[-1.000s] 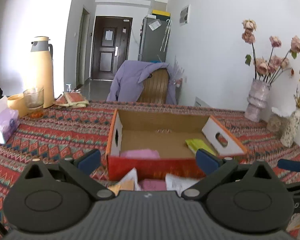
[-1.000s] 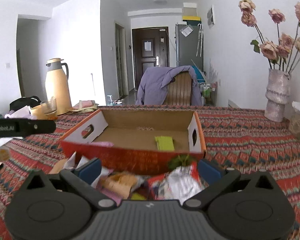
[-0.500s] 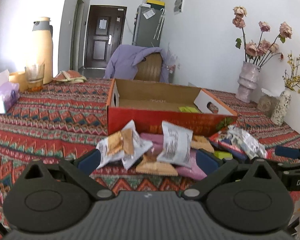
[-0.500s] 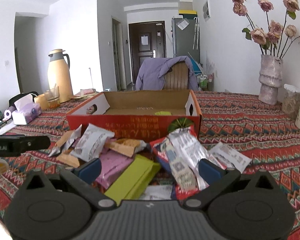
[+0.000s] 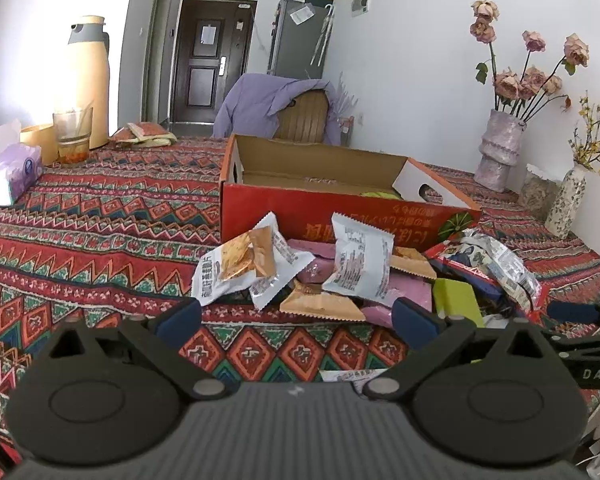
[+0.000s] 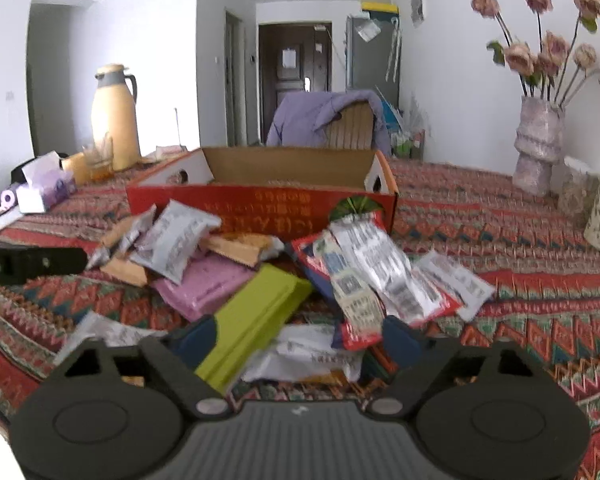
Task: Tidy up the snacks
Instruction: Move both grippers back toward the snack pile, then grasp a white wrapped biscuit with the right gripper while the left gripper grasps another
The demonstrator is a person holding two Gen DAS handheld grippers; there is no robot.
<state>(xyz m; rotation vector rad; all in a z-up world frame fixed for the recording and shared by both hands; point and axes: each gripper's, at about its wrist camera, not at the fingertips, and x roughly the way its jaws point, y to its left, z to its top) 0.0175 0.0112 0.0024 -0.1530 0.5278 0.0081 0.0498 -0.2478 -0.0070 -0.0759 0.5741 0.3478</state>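
A red cardboard box with an open top stands on the patterned tablecloth; it also shows in the right wrist view. A pile of snack packets lies in front of it: white packets, a pink pack, a green box and a red and silver packet. My left gripper is open and empty, just short of the pile. My right gripper is open, low over the pile, with the green box between its fingers.
A cream thermos, a glass and a tissue box stand at the left. Vases with dried flowers stand at the right. A chair with a purple jacket is behind the box.
Both grippers have pulled back from the box towards the near table edge and dropped lower. The snack pile now fills the space in front of them.
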